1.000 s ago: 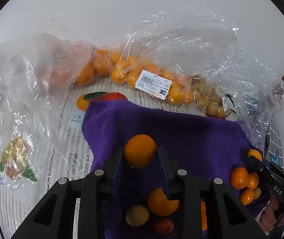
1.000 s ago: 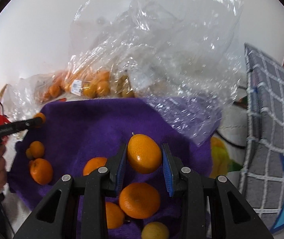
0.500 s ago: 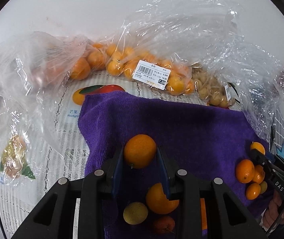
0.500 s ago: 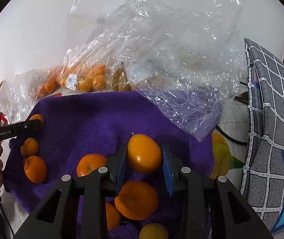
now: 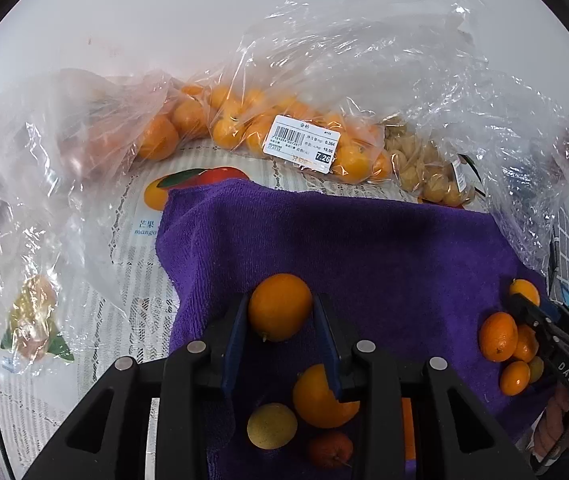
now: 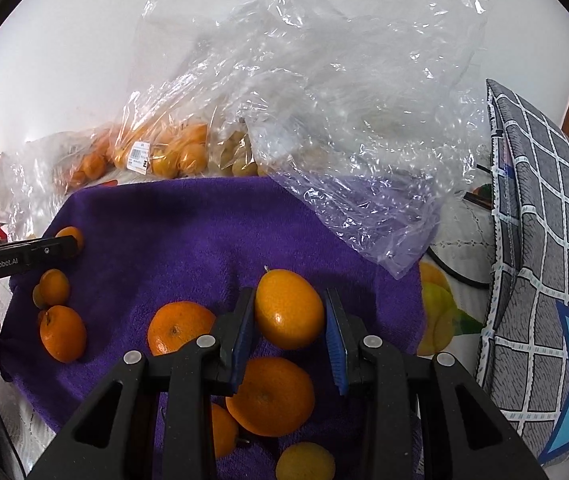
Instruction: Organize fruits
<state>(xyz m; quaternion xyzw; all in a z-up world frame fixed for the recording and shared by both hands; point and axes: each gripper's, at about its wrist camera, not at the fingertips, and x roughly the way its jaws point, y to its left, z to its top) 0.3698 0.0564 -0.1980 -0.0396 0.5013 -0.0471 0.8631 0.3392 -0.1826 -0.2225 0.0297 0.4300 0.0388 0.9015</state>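
Two grippers, each holding an orange over the purple towel [image 5: 364, 248]: left gripper [image 5: 280, 322] fingers easing open around its round orange [image 5: 280, 306]; right gripper [image 6: 289, 322] clenched on an oval orange [image 6: 289, 309], long axis tilted, stem up-left. Loose oranges [image 6: 270, 396] below, plastic bags [image 6: 324, 120] behind.

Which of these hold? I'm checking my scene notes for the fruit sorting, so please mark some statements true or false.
1. The right hand-held gripper grips an orange. True.
2. The purple towel has no fruit on it. False: several loose oranges lie on it.
3. The bag with the price label holds orange fruit. True.
4. That labelled bag sits on the towel. False: it lies behind the towel, on the patterned tablecloth.
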